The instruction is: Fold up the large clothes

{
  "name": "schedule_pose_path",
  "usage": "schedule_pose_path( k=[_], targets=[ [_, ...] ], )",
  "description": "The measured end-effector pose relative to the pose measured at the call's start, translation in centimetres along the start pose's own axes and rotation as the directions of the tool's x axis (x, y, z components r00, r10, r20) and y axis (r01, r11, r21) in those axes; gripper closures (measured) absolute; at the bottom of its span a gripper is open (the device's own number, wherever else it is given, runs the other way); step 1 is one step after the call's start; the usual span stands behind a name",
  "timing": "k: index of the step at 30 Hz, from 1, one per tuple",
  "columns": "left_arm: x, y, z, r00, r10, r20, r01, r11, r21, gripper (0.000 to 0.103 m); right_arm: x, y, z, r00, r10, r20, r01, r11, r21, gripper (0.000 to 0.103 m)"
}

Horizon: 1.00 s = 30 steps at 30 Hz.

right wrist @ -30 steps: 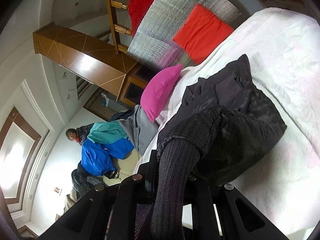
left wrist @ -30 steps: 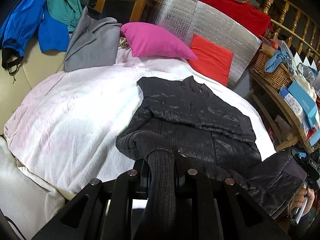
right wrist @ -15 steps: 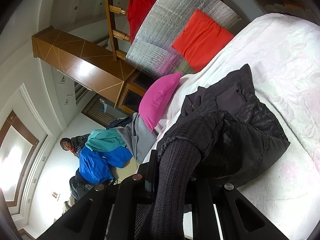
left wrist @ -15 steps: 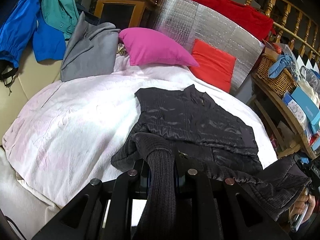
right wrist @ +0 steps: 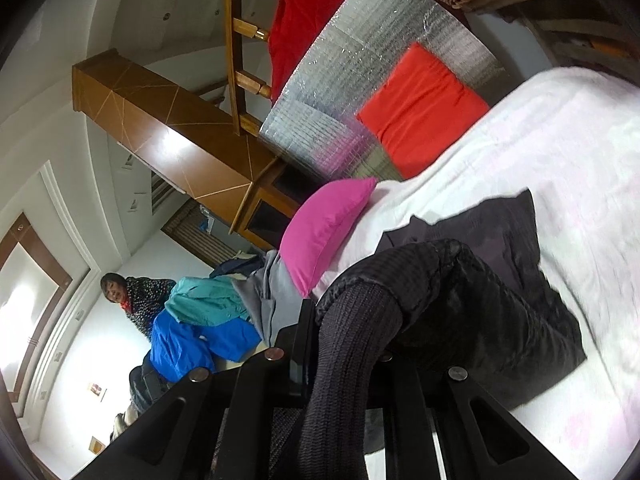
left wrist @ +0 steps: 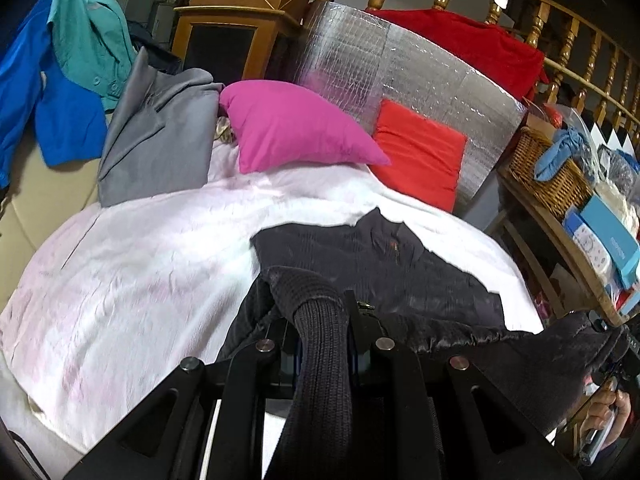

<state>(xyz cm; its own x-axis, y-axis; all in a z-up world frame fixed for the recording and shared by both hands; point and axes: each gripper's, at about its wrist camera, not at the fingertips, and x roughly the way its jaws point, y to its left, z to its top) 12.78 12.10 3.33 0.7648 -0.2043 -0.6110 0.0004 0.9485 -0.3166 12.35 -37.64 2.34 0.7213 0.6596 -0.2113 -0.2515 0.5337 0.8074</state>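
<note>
Both hems lifting now: the left gripper [left wrist: 320, 320] and right gripper [right wrist: 352, 320] stay clenched on the jacket's [left wrist: 376, 264] ribbed hem, carrying it toward twelve o'clock over the body on the blanket [left wrist: 132, 272], so the bottom-up fold looks underway.

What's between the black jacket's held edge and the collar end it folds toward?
Nothing visible. Both grippers, left and right, are shut on the black jacket; only its own body and bare white blanket lie ahead. The pink pillow sits well beyond.
</note>
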Motion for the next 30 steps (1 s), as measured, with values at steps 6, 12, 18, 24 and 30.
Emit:
schedule_pose_path(
  k=[6, 12, 18, 24, 30],
  targets=[
    [4.0, -0.2, 3.6, 1.000, 0.016, -0.004, -0.016, 1.000, 0.001, 0.085, 2.9, -1.1, 3.0, 0.998, -0.045, 0.043, 0.044, 0.999, 0.024, 0.090],
    [9.0, -0.5, 5.3, 0.998, 0.053, -0.035, -0.053, 0.999, 0.013, 0.085, 6.7, -3.0, 5.3, 0.994, -0.106, 0.039, 0.105, 0.994, 0.028, 0.090],
    [12.7, -0.4, 6.0, 0.996, 0.070, -0.060, -0.069, 0.997, 0.017, 0.085, 9.4, -4.8, 6.8, 0.988, -0.149, 0.031, 0.148, 0.989, 0.029, 0.090],
    [15.5, 0.1, 7.4, 0.995, 0.063, -0.081, -0.064, 0.998, -0.001, 0.085, 11.4, -6.4, 8.3, 0.985, -0.168, 0.025, 0.166, 0.984, 0.056, 0.090],
    [20.6, 0.5, 8.0, 0.985, 0.098, -0.145, -0.100, 0.995, -0.001, 0.085, 15.7, -10.1, 9.8, 0.970, -0.243, -0.021, 0.244, 0.964, 0.106, 0.090]
  ],
)
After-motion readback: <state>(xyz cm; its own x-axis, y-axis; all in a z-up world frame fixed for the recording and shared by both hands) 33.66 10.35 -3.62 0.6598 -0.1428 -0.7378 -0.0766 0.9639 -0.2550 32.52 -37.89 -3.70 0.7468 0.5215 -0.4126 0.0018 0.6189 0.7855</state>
